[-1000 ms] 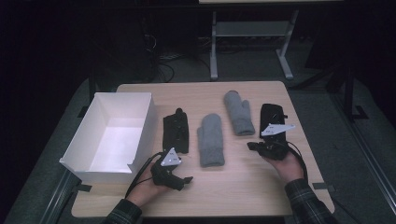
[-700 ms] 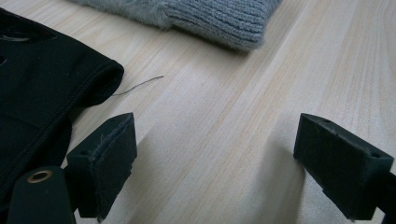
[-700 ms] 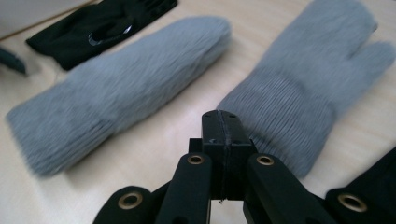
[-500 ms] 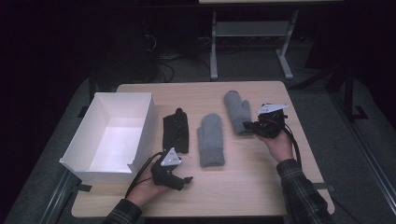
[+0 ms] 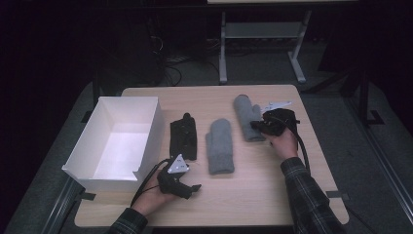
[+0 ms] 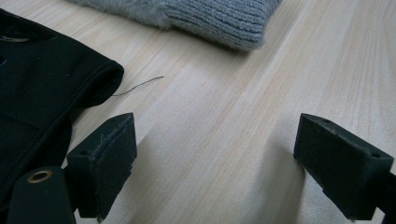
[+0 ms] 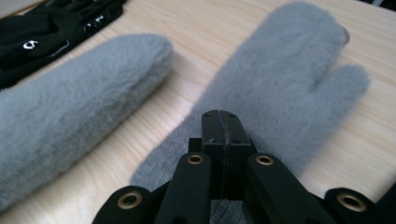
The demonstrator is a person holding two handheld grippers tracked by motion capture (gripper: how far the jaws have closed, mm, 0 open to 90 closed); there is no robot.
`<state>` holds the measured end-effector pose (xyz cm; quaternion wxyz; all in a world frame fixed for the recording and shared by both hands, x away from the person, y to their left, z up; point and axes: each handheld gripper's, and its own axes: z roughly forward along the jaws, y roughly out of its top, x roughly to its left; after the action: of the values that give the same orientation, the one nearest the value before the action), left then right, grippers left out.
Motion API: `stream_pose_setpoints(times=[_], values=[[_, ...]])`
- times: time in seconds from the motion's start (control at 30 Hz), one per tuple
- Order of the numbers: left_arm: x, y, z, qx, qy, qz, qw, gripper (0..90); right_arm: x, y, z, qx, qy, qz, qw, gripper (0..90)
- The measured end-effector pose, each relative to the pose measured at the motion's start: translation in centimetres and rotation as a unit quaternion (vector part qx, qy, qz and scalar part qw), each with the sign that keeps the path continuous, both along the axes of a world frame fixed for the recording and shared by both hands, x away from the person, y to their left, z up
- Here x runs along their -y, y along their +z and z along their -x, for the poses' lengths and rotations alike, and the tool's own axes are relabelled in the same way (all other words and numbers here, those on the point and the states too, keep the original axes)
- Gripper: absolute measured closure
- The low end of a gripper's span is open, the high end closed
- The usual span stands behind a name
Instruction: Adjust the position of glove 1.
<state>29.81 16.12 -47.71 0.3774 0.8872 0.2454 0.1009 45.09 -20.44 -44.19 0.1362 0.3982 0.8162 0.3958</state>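
We are working with the right tongs (image 5: 255, 125) (image 7: 225, 116) pressed fully together, with no fabric visibly caught between them. They are hovering over the ribbed cuff end of the fluffy grey knitted mitten (image 5: 246, 117) (image 7: 289, 70), which is lying flat on the worktop (image 5: 272, 195), the farthest of the gloves from the white open cardboard box (image 5: 129, 98).

The main risk here is that we are coming down on this mitten with the tongs closed. Unless we are opening them first, they are only going to push the soft pile along the wood and bunch the cuff rather than catch it.

A second grey fluffy mitten (image 5: 220, 146) (image 7: 70, 130) is lying one place nearer the box. If we are dragging the far one sideways towards the box, it is likely to snag on this one and pull it askew.

A shallow pinch on loose fleece is also a worry, since the mitten may be slipping free while we are carrying it across to the box.

The left tongs (image 5: 195, 186) (image 6: 219, 149) are standing wide and empty, just on the near side of the black fabric glove (image 5: 183, 137) (image 6: 28, 93) that is lying right beside the box. Its trailing cable is looping close to the box wall and could be catching there.
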Motion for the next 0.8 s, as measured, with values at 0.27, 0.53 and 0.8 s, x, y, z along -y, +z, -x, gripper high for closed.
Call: stream_pose_setpoints(times=[0.27, 0.53, 0.8], values=[[0.0, 0.0, 0.0, 0.000, 0.000, 0.000, 1.0000, 12.5, 0.1, -1.3, 0.1, -0.022, 0.010, 0.016, 0.9996, 90.0], [0.0, 0.0, 0.0, 0.000, 0.001, 0.000, 1.0000, 12.5, 0.2, -1.3, 0.6, -0.034, 0.014, 0.012, 0.9993, 90.0], [0.0, 0.0, 0.0, 0.000, 0.001, 0.001, 1.0000, 12.5, 0.3, -1.1, 1.7, -0.047, 0.028, 0.009, 0.9985, 90.0]])
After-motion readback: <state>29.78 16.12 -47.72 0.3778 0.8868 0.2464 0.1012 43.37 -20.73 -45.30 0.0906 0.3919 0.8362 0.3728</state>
